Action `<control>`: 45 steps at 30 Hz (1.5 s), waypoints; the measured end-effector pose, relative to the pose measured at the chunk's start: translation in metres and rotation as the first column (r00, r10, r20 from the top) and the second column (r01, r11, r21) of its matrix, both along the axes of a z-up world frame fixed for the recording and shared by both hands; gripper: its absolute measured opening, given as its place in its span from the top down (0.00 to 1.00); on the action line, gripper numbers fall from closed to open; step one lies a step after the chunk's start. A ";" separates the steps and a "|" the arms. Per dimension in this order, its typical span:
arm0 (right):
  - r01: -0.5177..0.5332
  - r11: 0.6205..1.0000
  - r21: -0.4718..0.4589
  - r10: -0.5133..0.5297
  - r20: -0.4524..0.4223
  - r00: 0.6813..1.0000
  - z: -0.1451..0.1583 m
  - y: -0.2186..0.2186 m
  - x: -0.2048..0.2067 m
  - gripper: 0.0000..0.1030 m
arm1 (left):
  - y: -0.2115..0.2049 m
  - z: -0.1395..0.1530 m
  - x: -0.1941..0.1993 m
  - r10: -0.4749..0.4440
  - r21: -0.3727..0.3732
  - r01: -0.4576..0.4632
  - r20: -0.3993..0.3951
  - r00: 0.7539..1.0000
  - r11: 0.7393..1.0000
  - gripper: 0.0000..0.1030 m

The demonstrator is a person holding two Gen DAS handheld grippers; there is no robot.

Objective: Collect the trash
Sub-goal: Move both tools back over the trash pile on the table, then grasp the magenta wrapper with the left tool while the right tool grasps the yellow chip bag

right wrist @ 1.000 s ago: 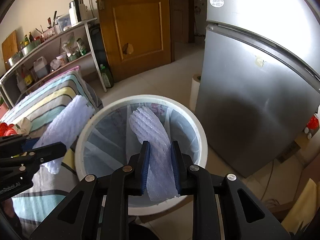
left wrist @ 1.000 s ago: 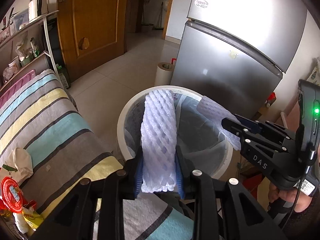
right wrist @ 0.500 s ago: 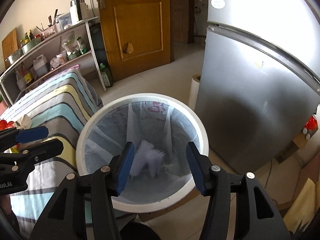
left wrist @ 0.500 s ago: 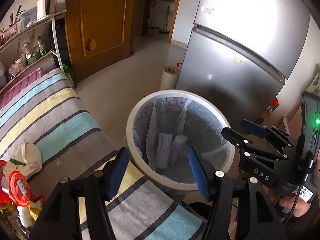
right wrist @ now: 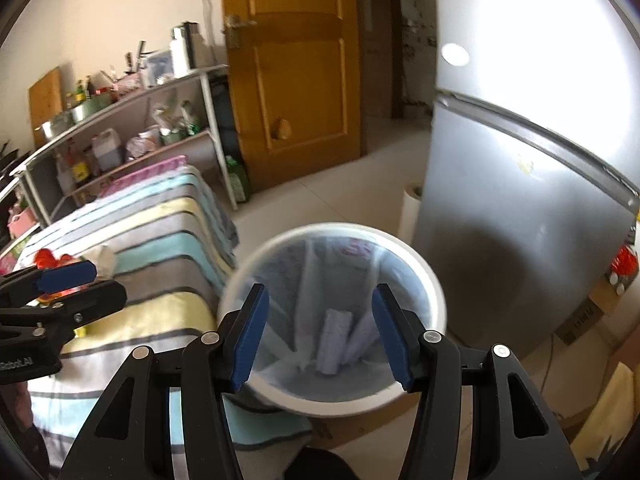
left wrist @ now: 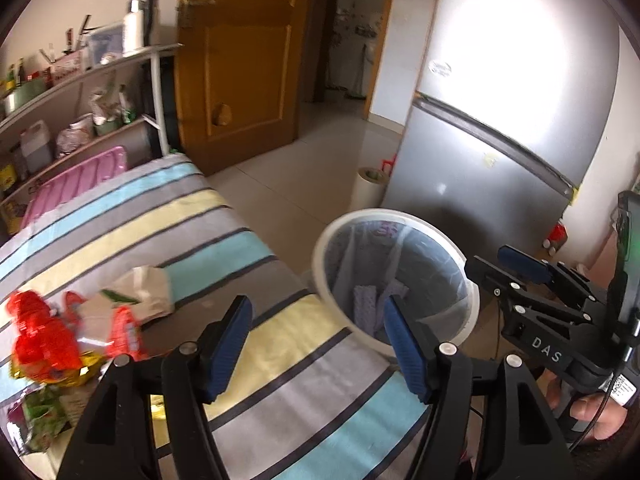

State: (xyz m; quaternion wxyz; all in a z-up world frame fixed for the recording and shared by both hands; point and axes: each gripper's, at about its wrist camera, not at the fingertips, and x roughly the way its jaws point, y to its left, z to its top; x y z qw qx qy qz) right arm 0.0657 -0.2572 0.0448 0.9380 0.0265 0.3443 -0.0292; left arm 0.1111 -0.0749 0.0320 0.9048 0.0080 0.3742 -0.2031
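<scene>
A white bin with a clear liner stands on the floor beside the striped tablecloth. Two white foam nets lie at its bottom, also seen in the right wrist view as foam nets. My left gripper hovers over the table's edge by the bin; its jaws are opening and nothing is between them. My right gripper is open and empty above the bin. Red wrappers and a crumpled paper bag lie on the cloth at the left.
A silver fridge stands right behind the bin, with a paper roll beside it. A wooden door and a loaded shelf line the back. A pink tray lies at the table's far end. A hand holds the right gripper.
Both grippers let go of their foam nets, which fell into the bin. Both then opened wide and drew back and up; the left view swung left over the table.
</scene>
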 end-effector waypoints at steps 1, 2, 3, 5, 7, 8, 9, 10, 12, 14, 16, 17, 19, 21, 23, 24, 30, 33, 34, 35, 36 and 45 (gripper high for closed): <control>-0.014 1.000 0.000 0.014 0.011 1.000 0.003 0.008 -0.002 0.47 | 0.007 0.002 -0.002 0.012 -0.005 -0.012 0.004 1.000 1.000 0.32; -0.026 1.000 0.001 0.026 0.018 0.999 0.005 0.013 -0.003 0.47 | 0.016 0.004 -0.005 0.028 -0.009 -0.028 0.011 1.000 1.000 0.31; -0.041 0.999 0.002 0.041 0.024 0.999 0.007 0.020 -0.004 0.47 | 0.022 0.006 -0.008 0.042 -0.008 -0.042 0.021 0.999 0.999 0.31; -0.069 0.998 0.003 0.069 0.030 0.997 0.009 0.034 -0.005 0.47 | 0.038 0.008 -0.015 0.077 -0.005 -0.077 0.036 0.996 0.997 0.30; -0.106 0.994 0.009 0.106 0.034 0.994 0.010 0.051 -0.006 0.46 | 0.053 0.010 -0.021 0.102 0.005 -0.102 0.050 0.994 0.995 0.30; -0.123 0.992 0.013 0.123 0.034 0.992 0.010 0.057 -0.005 0.46 | 0.063 0.010 -0.025 0.118 0.007 -0.119 0.056 0.991 0.993 0.29; -0.144 0.989 0.019 0.143 0.032 0.989 0.010 0.065 -0.005 0.46 | 0.072 0.009 -0.028 0.132 0.009 -0.132 0.059 0.990 0.991 0.29; -0.169 0.985 0.026 0.168 0.029 0.985 0.009 0.074 -0.005 0.45 | 0.082 0.008 -0.031 0.151 0.011 -0.152 0.058 0.987 0.988 0.29; -0.204 0.978 0.033 0.203 0.025 0.979 0.007 0.087 -0.004 0.43 | 0.102 0.009 -0.037 0.194 -0.005 -0.194 0.056 0.979 0.981 0.28; -0.238 0.970 0.040 0.237 0.021 0.971 0.005 0.101 -0.003 0.42 | 0.120 0.009 -0.042 0.224 -0.010 -0.223 0.057 0.973 0.975 0.26; -0.262 0.964 0.048 0.262 0.015 0.965 0.002 0.113 -0.002 0.42 | 0.135 0.007 -0.048 0.254 0.012 -0.255 0.070 0.965 0.967 0.26; -0.278 0.959 0.049 0.278 0.013 0.961 0.001 0.120 -0.001 0.42 | 0.144 0.006 -0.050 0.273 0.018 -0.275 0.071 0.959 0.961 0.26; -0.310 0.949 0.051 0.310 0.008 0.951 -0.002 0.132 0.000 0.41 | 0.163 0.003 -0.053 0.311 0.004 -0.312 0.058 0.949 0.950 0.25; -0.336 0.941 0.049 0.337 -0.002 0.942 -0.005 0.145 0.001 0.41 | 0.183 -0.001 -0.055 0.353 -0.001 -0.354 0.048 0.934 0.935 0.25; -0.358 0.932 0.055 0.359 -0.009 0.933 -0.008 0.156 0.003 0.41 | 0.198 -0.005 -0.059 0.389 0.003 -0.389 0.044 0.920 0.921 0.25; -0.368 0.928 0.065 0.369 -0.018 0.929 -0.010 0.162 0.005 0.41 | 0.206 -0.008 -0.061 0.401 0.000 -0.401 0.038 0.915 0.916 0.25; -0.412 0.906 0.098 0.419 -0.068 0.905 -0.025 0.191 0.018 0.40 | 0.248 -0.028 -0.065 0.472 -0.005 -0.472 -0.008 0.882 0.882 0.23; -0.416 0.904 0.096 0.425 -0.094 0.900 -0.035 0.203 0.023 0.40 | 0.264 -0.037 -0.064 0.479 -0.012 -0.480 -0.033 0.877 0.877 0.22; -0.420 0.902 0.095 0.429 -0.109 0.897 -0.038 0.208 0.026 0.40 | 0.267 -0.040 -0.063 0.479 -0.007 -0.480 -0.038 0.877 0.877 0.22; -0.425 0.901 0.092 0.433 -0.115 0.894 -0.039 0.211 0.028 0.40 | 0.270 -0.043 -0.061 0.481 -0.003 -0.482 -0.046 0.875 0.876 0.22; -0.429 0.899 0.091 0.437 -0.120 0.891 -0.041 0.214 0.030 0.40 | 0.272 -0.044 -0.060 0.479 -0.003 -0.480 -0.052 0.876 0.877 0.22; -0.420 0.902 0.098 0.431 -0.179 0.884 -0.056 0.227 0.050 0.40 | 0.271 -0.063 -0.040 0.431 0.003 -0.434 -0.112 0.895 0.901 0.20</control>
